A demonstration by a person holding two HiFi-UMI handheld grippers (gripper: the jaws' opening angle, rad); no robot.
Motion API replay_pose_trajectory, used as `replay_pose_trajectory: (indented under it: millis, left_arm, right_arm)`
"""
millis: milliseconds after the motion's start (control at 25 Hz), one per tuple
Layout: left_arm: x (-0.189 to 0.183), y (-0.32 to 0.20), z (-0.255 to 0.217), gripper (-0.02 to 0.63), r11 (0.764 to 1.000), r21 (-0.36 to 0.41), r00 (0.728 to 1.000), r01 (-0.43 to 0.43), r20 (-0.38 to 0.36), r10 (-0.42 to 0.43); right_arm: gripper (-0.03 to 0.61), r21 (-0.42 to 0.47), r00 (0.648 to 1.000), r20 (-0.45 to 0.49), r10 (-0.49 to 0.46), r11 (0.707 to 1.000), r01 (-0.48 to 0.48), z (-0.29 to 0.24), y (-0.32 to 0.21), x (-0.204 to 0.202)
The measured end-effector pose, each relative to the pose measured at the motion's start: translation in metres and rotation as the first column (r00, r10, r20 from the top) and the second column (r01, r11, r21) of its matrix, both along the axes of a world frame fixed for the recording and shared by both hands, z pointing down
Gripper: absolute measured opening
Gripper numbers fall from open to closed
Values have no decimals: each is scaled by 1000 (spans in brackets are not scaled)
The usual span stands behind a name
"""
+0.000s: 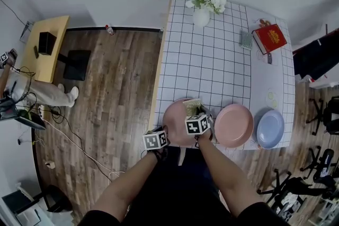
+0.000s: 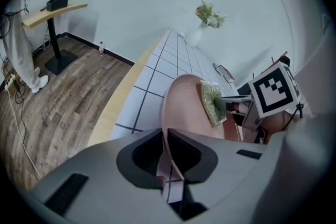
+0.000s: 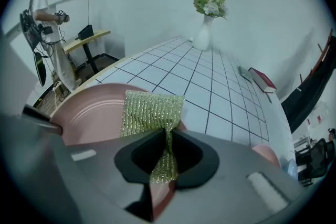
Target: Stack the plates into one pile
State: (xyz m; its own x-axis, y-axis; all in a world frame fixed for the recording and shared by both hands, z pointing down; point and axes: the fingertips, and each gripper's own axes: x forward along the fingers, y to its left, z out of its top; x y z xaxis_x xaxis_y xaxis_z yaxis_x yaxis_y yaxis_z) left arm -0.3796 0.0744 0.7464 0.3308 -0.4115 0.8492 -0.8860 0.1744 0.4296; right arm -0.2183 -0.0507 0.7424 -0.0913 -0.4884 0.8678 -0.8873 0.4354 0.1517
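**Wiping the near pink plate (image 1: 176, 123) ahead of stacking**

I am working the rig at the near edge of the table (image 1: 212, 71), where the near pink plate is sitting partly over the edge toward me. The left gripper (image 2: 168, 156) is clenching that plate's rim, with the thin edge running straight up between its pads. The right gripper (image 3: 167, 157) is pinching a glittery green scouring cloth (image 3: 152, 110), and the cloth's free end is lying on the plate's face. I cannot tell whether the plate is lifted clear of the table.

I am judging this step as a wipe, with the stacking not yet begun: the second pink plate (image 1: 233, 125) and the blue plate (image 1: 270, 128) are lying side by side to the right, apart from the one I am holding.

To do it well, I am aiming to hold the rim hard, since the cloth is pushing against it. I am planning to pull the cloth flat across the face, not dig in with the jaw tips. I am also minding the overhang, where a slip could send the plate to the floor.
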Motion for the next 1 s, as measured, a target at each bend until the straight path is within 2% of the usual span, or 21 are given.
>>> replay_pose_trajectory:
  millis: [400,640,1000]
  left_arm:
    - [0,0,-1,23,1000,10,1000,-5,-5,5]
    - [0,0,-1,23,1000,5,1000,1,-6,-1]
    - [-2,-2,-2,23,1000,4,1000,8,-8,-8]
  right_arm:
    - [55,-32,982,153,-109,993,115,-3,-4,-60]
    - [55,-69,951,238,-196,973,218,-4,17,-99]
    - [55,-79,938,264,-224,964,253,-5,32,-114]
